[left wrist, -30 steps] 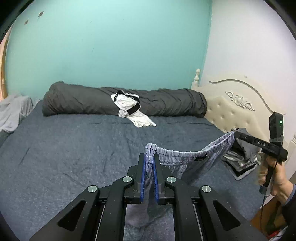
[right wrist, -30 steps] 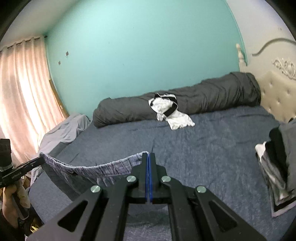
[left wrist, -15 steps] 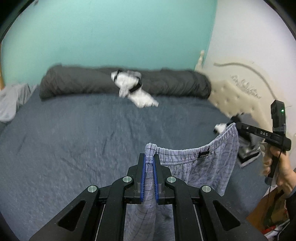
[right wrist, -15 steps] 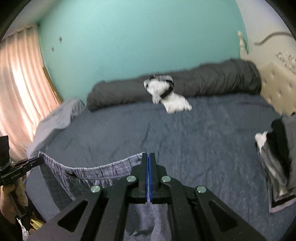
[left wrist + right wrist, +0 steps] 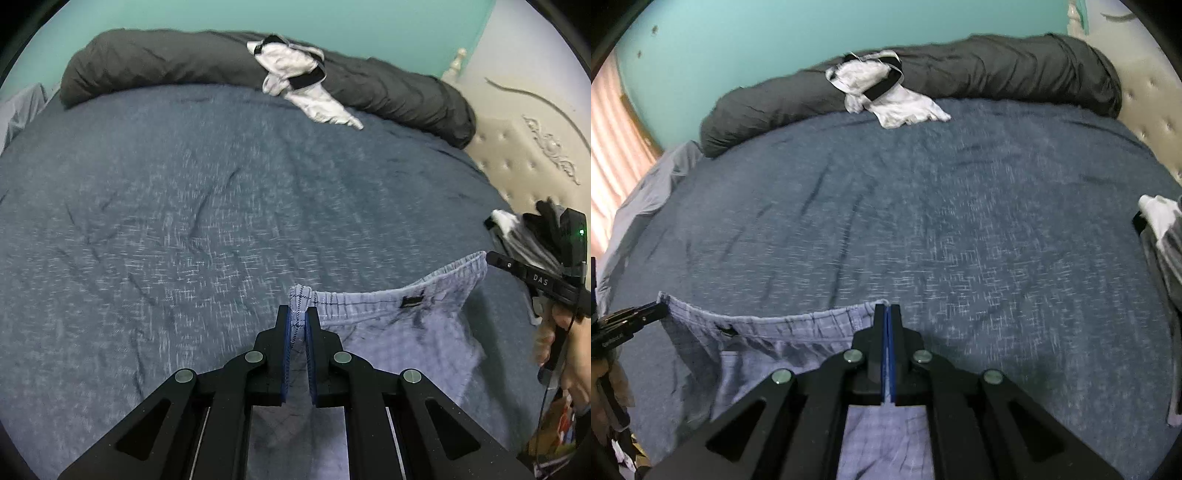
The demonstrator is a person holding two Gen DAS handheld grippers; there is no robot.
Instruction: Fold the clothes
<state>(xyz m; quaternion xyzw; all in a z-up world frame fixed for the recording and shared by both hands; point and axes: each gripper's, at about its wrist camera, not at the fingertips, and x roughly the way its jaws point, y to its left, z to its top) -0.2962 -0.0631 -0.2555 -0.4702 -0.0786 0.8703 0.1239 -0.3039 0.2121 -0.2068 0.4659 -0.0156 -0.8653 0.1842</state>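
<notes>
Both grippers grip one pair of pale blue checked shorts (image 5: 399, 332) by the waistband. On the left gripper (image 5: 296, 314) the blue pads are pressed on one end of the elastic band, and a fold of cloth stands up between them. On the right gripper (image 5: 887, 312) the fingers are pressed together, with the other end of the band pinched at the tips. The waistband hangs between the two grippers in a soft curve, with a small dark label on it. The rest of the shorts falls down from the band, just above the near part of the bed (image 5: 184, 206), which has a dark blue cover. In the left wrist view the person's right hand (image 5: 565, 347) is seen on the handle of the other gripper.

Farther on the bed, a white garment with a black band (image 5: 295, 77) lies against a long dark grey rolled duvet (image 5: 155, 59) at the turquoise wall (image 5: 757, 37). Near the cream headboard (image 5: 517, 155) there is a pile of dark and white clothes (image 5: 524, 236). A pink curtain (image 5: 613, 140) is at the far left.
</notes>
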